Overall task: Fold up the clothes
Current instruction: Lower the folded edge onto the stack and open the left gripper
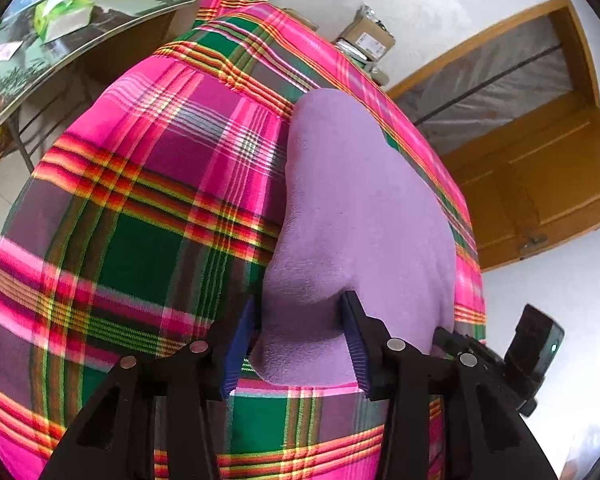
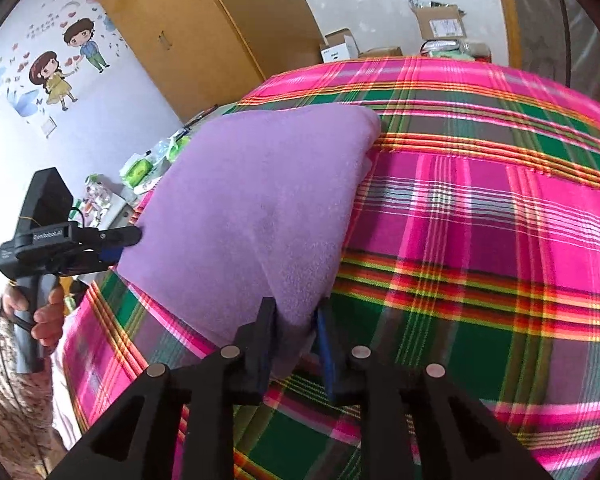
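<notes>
Black claw arms with blue pads fill the bottom of each wrist view. Left claw (image 1: 298,342): its two fingers sit on either side of a raised fold at the near edge of the lilac fleece garment (image 1: 356,208), pinching that fold between the pads. Right claw (image 2: 294,340): its fingers are pressed onto a near corner of the same garment (image 2: 252,208), gripping it. The garment lies folded into a thick, roughly rectangular pad on the pink, green and yellow plaid cloth (image 2: 480,220) that covers the bench, with its far corner resting toward the middle of the cloth. In the right wrist view the left claw enters from the left and meets the garment's side edge; a hand (image 2: 46,312) grips its grey handle. Cardboard boxes (image 2: 440,24) stand beyond the bench against the white wall, and a wooden door (image 1: 540,168) is off to one side.
</notes>
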Available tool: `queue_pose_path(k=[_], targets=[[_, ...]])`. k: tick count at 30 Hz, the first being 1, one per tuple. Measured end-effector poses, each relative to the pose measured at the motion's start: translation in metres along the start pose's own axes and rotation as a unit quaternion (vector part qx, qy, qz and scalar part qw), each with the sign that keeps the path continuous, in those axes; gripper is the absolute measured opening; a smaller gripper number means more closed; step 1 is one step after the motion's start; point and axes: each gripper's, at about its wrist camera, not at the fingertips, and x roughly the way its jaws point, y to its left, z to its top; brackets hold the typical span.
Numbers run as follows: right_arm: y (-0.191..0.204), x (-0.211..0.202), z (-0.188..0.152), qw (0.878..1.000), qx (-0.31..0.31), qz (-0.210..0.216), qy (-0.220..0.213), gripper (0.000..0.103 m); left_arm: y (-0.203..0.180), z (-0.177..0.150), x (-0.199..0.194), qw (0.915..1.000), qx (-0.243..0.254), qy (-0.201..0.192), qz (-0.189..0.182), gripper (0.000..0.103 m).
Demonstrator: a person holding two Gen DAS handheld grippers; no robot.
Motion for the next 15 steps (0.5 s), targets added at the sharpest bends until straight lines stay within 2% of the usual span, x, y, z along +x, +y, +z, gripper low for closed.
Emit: queue_pose_path(k=[3,9,15], targets=[[-0.001,-0.003,-0.007,1.000,0.004,-0.008,-0.004,0.025,-0.005,-0.005,-0.004,0.9999,0.007,-0.007,0.010,0.047],[0.006,-0.015,-0.020,1.000,0.010,-0.023,-0.004,0.026,-0.024,-0.016,-0.014,0.9983,0.030,-0.030,0.040,0.046],[0.034,-0.020,-0.034,0.998,-0.023,-0.061,-0.006,0.026,-0.044,-0.034,-0.020,0.9952,0.057,-0.051,0.062,0.045]])
